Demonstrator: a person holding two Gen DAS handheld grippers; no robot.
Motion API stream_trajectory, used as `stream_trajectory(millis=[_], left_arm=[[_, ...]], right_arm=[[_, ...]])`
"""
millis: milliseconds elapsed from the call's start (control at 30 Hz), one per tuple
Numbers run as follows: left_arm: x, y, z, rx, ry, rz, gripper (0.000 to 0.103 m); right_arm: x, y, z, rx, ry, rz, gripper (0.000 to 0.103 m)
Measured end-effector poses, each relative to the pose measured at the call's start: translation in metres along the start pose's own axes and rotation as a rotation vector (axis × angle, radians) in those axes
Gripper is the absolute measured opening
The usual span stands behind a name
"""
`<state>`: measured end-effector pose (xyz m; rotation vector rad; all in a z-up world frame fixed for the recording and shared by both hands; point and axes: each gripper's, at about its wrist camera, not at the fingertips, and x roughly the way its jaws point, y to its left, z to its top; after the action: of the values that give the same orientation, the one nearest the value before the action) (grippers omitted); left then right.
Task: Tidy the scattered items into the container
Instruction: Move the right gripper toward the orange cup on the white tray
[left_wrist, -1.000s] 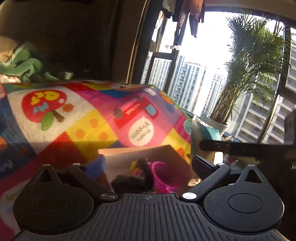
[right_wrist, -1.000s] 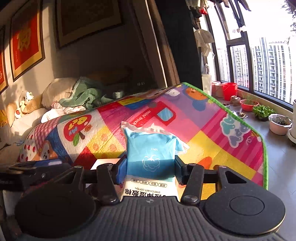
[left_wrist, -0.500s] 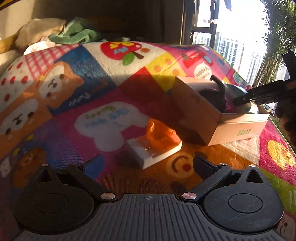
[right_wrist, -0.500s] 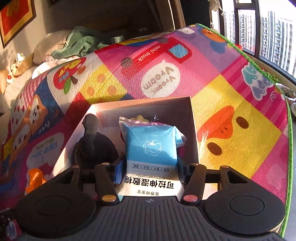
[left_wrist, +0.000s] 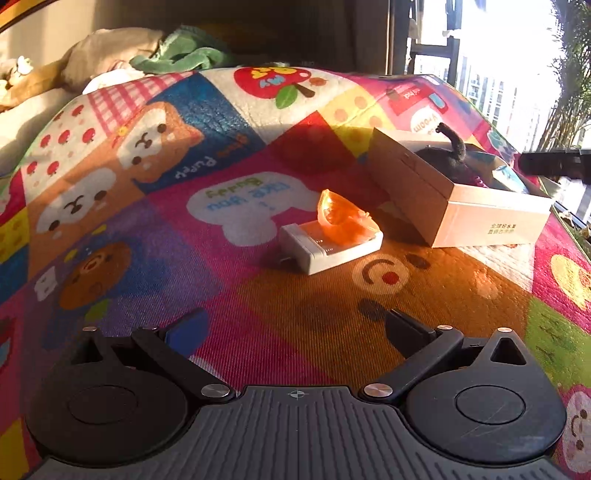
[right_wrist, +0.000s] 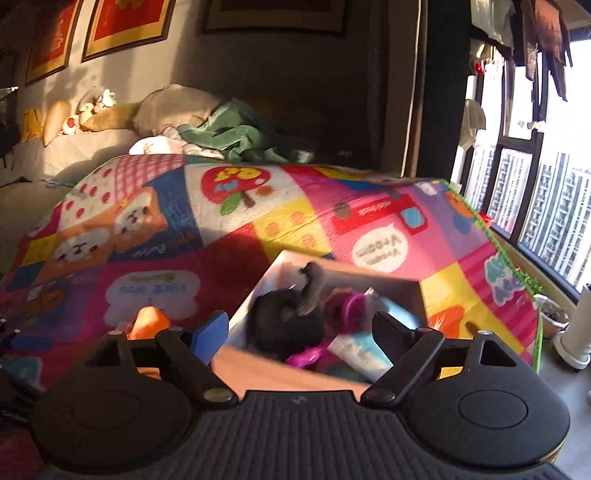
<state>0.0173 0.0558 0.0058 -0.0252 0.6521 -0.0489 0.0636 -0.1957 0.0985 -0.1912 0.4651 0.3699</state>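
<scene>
A cardboard box (left_wrist: 413, 184) sits on the colourful play mat (left_wrist: 184, 229); in the right wrist view the box (right_wrist: 258, 295) holds a black plush toy (right_wrist: 288, 321), a pink cup (right_wrist: 349, 308) and the blue wet-wipes pack (right_wrist: 364, 352). An orange piece (left_wrist: 341, 219) lies on a small white box (left_wrist: 325, 247) left of the cardboard box. My left gripper (left_wrist: 295, 328) is open and empty, low over the mat, short of the white box. My right gripper (right_wrist: 299, 332) is open and empty above the cardboard box.
Pillows and a green cloth (right_wrist: 229, 133) lie at the mat's far end. Windows (right_wrist: 535, 206) and potted plants (right_wrist: 554, 317) stand to the right, past the mat's edge. The right gripper's arm (left_wrist: 554, 164) reaches in over the box in the left wrist view.
My right gripper let go of the wet-wipes pack into the box and pulled back, open. My left gripper swung away from the box and now faces the orange piece and white box.
</scene>
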Motion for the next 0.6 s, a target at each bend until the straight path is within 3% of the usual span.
stream_trajectory(millis=[167,267,367,467,600], left_arm=[[-0.008,-0.013,-0.007,0.011,0.002,-0.018,0.103],[-0.01,-0.021,-0.009,0.01,-0.019,0.004,0.103],[-0.014,-0.025,-0.012,0.004,-0.043,0.079,0.103],[-0.03,-0.016,-0.019,-0.09,-0.105,0.144,0.103],[-0.05,0.007,-0.04,-0.265,-0.028,0.053,0.103]], right_arm=[[-0.022,0.018,-0.058,0.032,0.068,0.049,0.088],[-0.024,0.011,-0.085,0.096,0.088,0.03,0.09],[-0.016,0.0,-0.103,0.16,0.1,-0.035,0.092],[-0.008,-0.017,-0.11,0.261,0.121,-0.022,0.092],[-0.01,-0.024,-0.113,0.317,0.113,-0.014,0.098]])
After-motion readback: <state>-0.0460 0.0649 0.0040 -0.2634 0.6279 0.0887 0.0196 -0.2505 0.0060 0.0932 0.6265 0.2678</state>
